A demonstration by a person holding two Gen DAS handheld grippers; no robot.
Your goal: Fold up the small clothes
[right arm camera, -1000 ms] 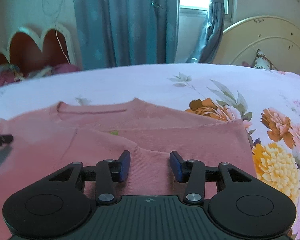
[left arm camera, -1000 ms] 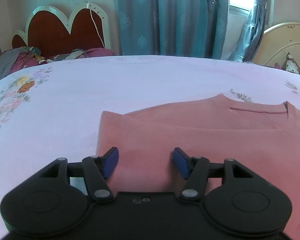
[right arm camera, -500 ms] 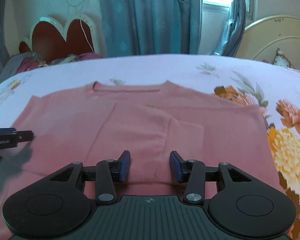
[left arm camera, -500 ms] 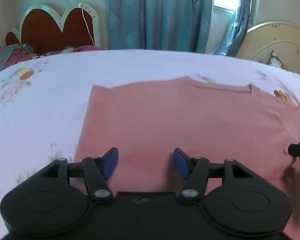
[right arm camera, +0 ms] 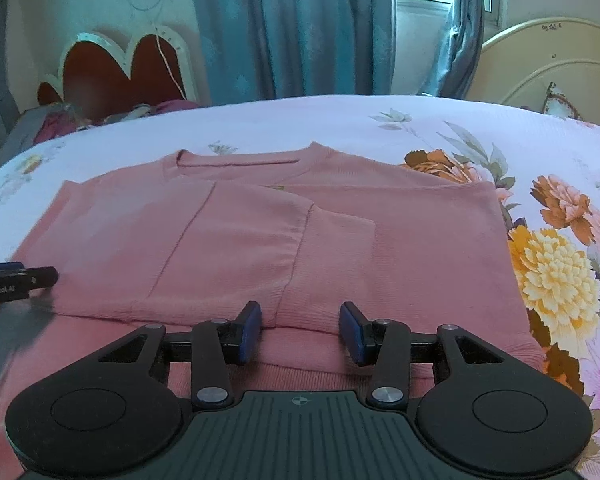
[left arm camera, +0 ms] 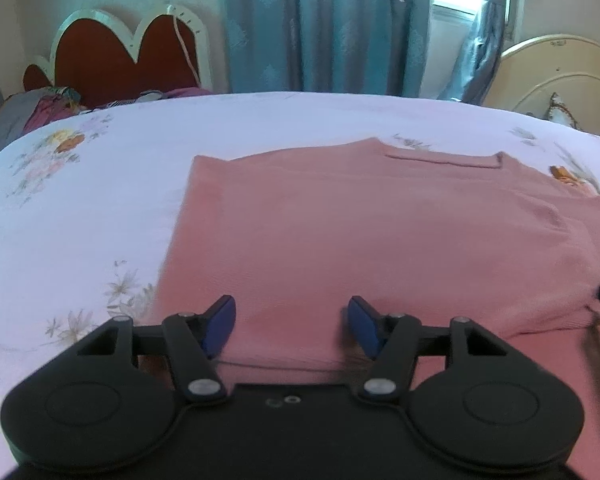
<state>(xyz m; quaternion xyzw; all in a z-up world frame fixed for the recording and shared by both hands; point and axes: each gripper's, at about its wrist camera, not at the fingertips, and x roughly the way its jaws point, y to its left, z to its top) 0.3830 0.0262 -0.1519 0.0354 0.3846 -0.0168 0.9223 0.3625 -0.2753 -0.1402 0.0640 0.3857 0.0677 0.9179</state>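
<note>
A pink knit sweater [left arm camera: 364, 232] lies flat on the floral bedsheet [left arm camera: 100, 200], neckline toward the far side. In the right wrist view the sweater [right arm camera: 420, 248] has both sleeves folded across its front, the cuffs [right arm camera: 324, 272] overlapping near its lower middle. My left gripper [left arm camera: 291, 326] is open and empty above the sweater's near left hem. My right gripper [right arm camera: 300, 330] is open and empty just above the near hem, in front of the cuffs. The left gripper's tip [right arm camera: 20, 280] shows at the left edge of the right wrist view.
A red heart-shaped headboard [left arm camera: 128, 64] with piled clothes [left arm camera: 48, 108] stands at the far left. Teal curtains [left arm camera: 320, 24] hang behind the bed. A cream headboard [left arm camera: 560, 76] is at the far right.
Both grippers have pulled back toward me and risen, so more of the sweater shows. Both stayed open. The sweater has not moved.
</note>
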